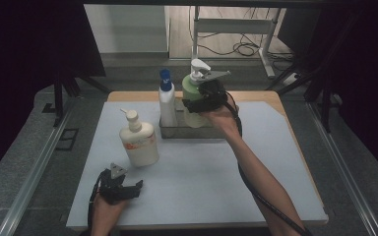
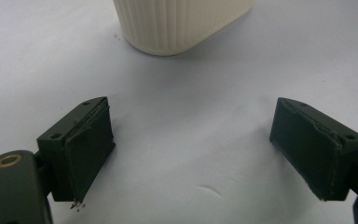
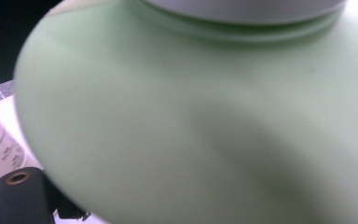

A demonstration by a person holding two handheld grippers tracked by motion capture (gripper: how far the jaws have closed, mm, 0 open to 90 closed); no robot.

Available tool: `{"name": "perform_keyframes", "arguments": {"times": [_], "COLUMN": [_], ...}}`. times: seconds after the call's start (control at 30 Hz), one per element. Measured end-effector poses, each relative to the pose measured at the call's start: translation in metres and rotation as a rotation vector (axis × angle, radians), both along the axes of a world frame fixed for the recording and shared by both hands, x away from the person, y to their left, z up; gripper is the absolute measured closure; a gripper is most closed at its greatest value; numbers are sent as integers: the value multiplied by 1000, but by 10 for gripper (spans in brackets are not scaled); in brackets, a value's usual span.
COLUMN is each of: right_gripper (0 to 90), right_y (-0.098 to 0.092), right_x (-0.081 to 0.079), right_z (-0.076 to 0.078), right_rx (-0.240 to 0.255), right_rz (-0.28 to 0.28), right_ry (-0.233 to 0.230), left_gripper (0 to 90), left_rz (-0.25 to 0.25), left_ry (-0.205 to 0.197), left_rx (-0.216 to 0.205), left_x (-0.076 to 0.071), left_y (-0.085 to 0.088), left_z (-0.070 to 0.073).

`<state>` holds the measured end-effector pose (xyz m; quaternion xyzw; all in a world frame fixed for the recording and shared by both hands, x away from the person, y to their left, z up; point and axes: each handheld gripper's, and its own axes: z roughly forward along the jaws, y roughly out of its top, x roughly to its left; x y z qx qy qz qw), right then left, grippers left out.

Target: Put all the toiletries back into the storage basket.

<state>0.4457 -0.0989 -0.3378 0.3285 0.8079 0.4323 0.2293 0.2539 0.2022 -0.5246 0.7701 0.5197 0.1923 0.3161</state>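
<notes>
Green pump bottle upright in metal tray, white pump top.

A cream pump bottle stands on the counter; a white bottle with blue cap stands upright in the metal tray.

Both forearms are bare, with no sleeve in sight. Each hand carries a black claw. The left claw bears a small grey three-cornered plate on top, and a black cable loops off behind it. The right claw carries a like grey plate, and its thick black cable trails along the forearm. In the left gripper view the two jaws are chunky dark blocks with flat, roughened pads, small screw holes, and a brass-ringed hole in the body.
</notes>
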Motion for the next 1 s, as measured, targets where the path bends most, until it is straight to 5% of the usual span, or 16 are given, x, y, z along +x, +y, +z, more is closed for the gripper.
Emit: {"name": "perform_keyframes", "arguments": {"times": [1.0], "right_gripper": [119], "right_y": [9], "right_x": [31], "right_z": [-27], "right_rx": [-31], "right_rz": [-40], "right_ry": [14], "left_gripper": [127], "left_rz": [0], "left_ry": [3], "left_rx": [1], "left_x": [0], "left_y": [0], "left_z": [0]}}
